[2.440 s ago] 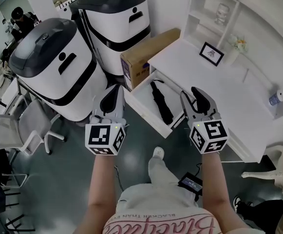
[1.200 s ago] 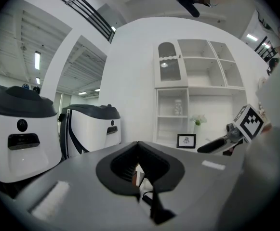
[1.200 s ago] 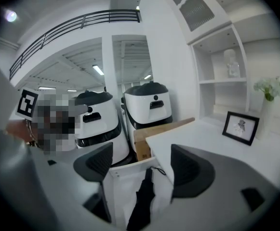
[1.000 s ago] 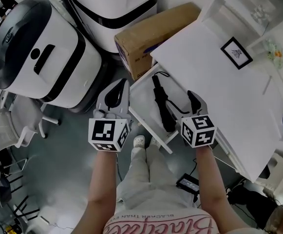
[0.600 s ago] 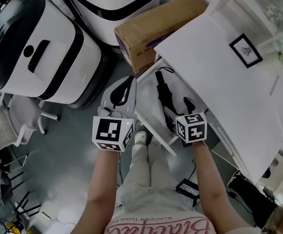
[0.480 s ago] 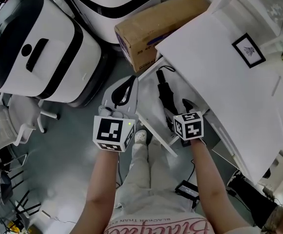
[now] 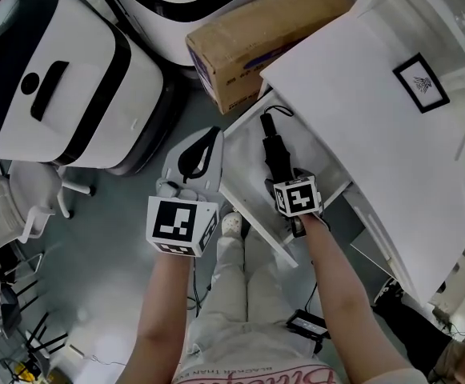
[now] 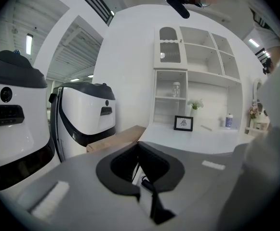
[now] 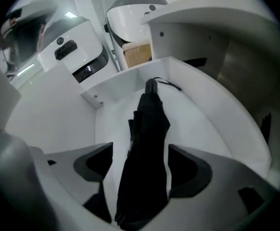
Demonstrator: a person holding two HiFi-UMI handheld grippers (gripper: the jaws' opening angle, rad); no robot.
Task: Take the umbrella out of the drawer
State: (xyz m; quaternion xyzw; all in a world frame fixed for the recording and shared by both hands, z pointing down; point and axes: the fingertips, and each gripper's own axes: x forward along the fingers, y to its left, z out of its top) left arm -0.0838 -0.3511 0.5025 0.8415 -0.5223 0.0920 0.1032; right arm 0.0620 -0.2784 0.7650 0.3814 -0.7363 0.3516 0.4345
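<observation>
Right tongs (image 9: pixel 142 165) spread, straddling the black umbrella (image 9: pixel 147 124), near end hidden under them; it lies lengthwise in the drawer (image 9: pixel 207 119), strap end pointing frame-top. Left tongs (image 7: pixel 208 138) closed, empty.

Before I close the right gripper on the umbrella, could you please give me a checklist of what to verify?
1. Drawer open: ok.
2. Umbrella between the fingers of the right gripper: ok, it runs lengthwise through the gap.
3. Fingers shut on the umbrella: not ok, they stand apart on either side of it.
4. Nothing else lying on the umbrella: ok.
5. Left gripper out of the way: ok, it is shut, empty and outside the drawer.
6. Umbrella's far end clear of the desk edge for lifting: cannot tell.
</observation>
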